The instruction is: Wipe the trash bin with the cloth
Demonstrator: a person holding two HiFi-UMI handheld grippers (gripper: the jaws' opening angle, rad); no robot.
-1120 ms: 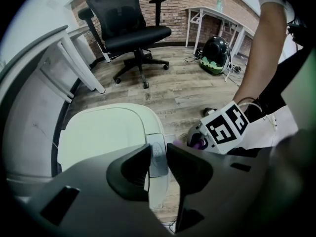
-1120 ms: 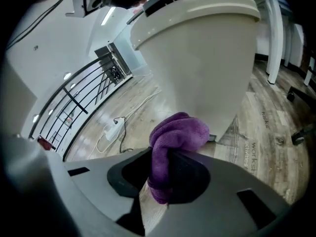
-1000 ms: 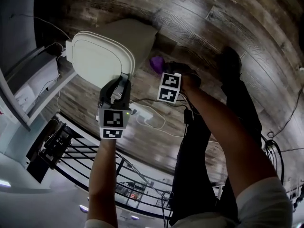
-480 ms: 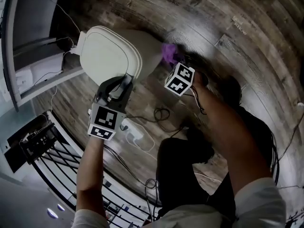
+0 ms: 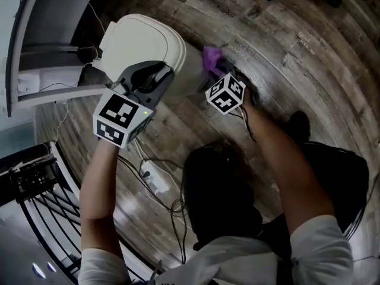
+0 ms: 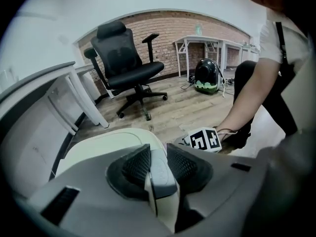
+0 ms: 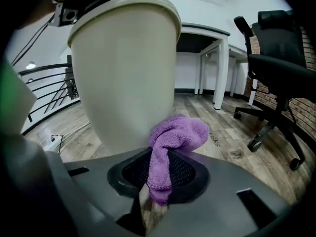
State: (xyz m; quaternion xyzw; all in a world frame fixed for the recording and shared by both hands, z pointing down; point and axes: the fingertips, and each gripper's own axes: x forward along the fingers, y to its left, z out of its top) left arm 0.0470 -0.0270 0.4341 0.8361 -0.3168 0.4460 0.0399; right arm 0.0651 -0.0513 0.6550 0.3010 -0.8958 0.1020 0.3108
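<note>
Trash bin (image 5: 145, 40): cream plastic, lidded, tapering downward.

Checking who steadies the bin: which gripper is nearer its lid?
Left. The left gripper clamps the lid at its edge; the right gripper holds the purple cloth lower, by the wall of the trash bin.

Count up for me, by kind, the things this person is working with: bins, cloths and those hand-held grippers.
trash bin: 1
purple cloth: 1
grippers: 2 (left gripper, right gripper)
Total: 4
</note>
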